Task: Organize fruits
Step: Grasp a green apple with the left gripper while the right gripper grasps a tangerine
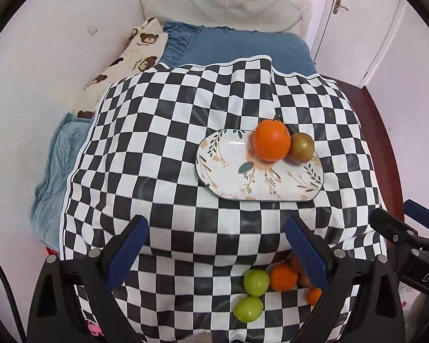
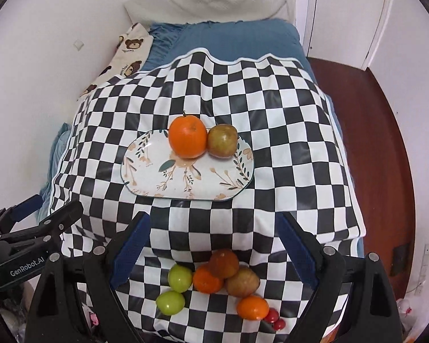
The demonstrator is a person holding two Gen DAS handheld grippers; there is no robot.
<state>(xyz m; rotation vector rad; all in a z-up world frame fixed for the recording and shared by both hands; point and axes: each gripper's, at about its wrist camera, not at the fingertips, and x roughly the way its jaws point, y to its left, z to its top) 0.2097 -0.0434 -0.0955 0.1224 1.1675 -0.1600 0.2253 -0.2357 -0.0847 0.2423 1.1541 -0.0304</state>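
Plate [image 2: 146,183], oval, white with a floral print, sits mid-cloth on the checkered cloth [image 2: 286,131]. On its far rim: a large orange [image 2: 187,136] touching a brownish-green fruit [image 2: 222,140]. Near side of the plate, well apart from it, a loose pile: two green apples [image 2: 180,278], small oranges [image 2: 207,279], brown fruits [image 2: 242,282], red cherries [image 2: 274,319]. Left gripper [image 1: 214,254] and right gripper [image 2: 214,245] both hang over the pile, jaws apart, nothing held. The fruits are likely firm, smooth, round, prone to rolling on the soft cloth; best taken across the widest middle. Cherries are likely delicate.
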